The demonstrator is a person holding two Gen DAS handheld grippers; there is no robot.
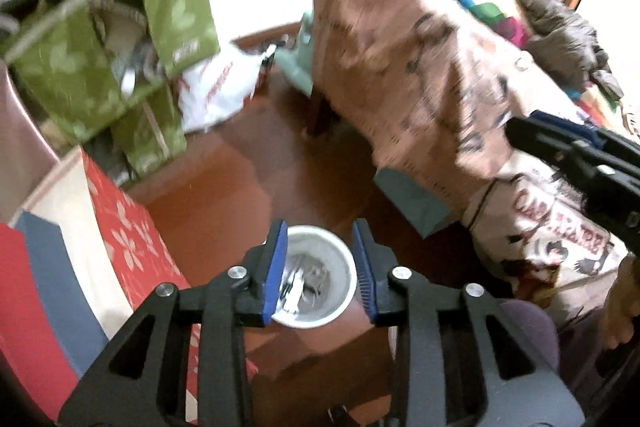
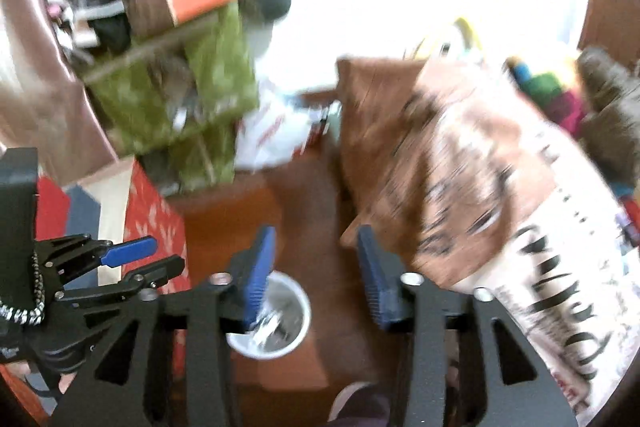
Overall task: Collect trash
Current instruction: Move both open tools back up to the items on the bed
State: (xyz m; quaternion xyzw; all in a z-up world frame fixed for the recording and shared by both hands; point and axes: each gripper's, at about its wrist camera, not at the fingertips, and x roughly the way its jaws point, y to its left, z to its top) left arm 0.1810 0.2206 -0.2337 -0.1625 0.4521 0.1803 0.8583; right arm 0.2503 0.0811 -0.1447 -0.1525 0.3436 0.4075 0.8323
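A small white trash bin [image 1: 320, 275] stands on the red-brown floor and holds crumpled wrappers. It also shows in the right wrist view [image 2: 276, 315]. My left gripper [image 1: 320, 273] hangs open right above the bin, with nothing between its blue pads. My right gripper [image 2: 316, 279] is open and empty, above and a little to the right of the bin. The left gripper also shows at the left of the right wrist view [image 2: 144, 259]. The right gripper shows at the right edge of the left wrist view [image 1: 568, 151].
A red flowered box [image 1: 120, 227] stands left of the bin. Green patterned bags [image 1: 120, 47] and a white plastic bag [image 1: 220, 87] lie behind. A table under a printed brown cloth [image 1: 460, 87] with clutter fills the right. A teal box [image 1: 416, 203] lies beneath it.
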